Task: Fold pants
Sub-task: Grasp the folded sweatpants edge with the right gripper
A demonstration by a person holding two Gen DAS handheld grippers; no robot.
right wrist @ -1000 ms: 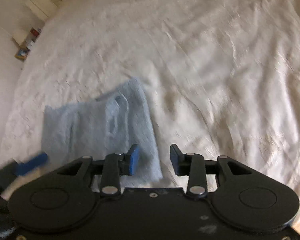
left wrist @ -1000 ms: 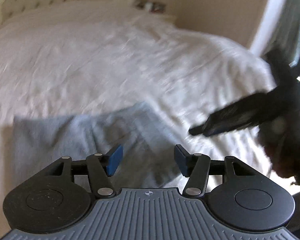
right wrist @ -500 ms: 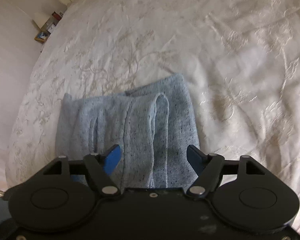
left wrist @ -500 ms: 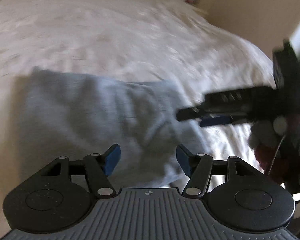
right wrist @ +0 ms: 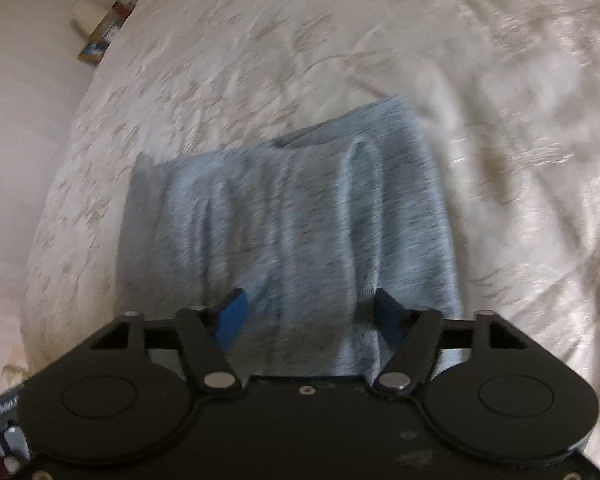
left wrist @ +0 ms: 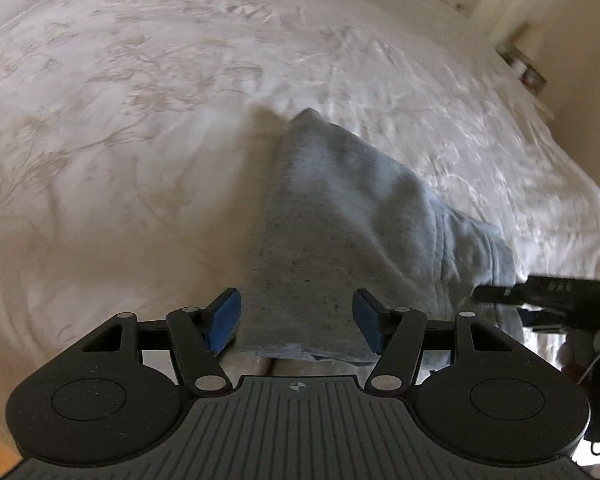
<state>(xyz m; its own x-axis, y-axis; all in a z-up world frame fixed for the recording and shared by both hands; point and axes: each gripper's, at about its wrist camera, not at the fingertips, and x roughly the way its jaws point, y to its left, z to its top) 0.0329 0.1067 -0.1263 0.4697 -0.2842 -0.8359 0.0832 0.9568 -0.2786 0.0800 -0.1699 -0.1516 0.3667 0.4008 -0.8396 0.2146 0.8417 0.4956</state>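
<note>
The pants (left wrist: pixel 340 216) are showing as soft, matt knit cloth, light blue-grey with dark flecks, lying in loose ridges. The bedspread (left wrist: pixel 140 128) beneath them is looking like cream woven cloth with a slight sheen and a raised, embroidered floral pattern. The left gripper (left wrist: pixel 296 320) is showing matt black plastic arms, dull silver metal pivots, a ribbed grey body and blue rubbery-looking pads (left wrist: pixel 224 320). The right gripper (right wrist: pixel 310 320) is showing a smooth, dusty black plastic body.
</note>
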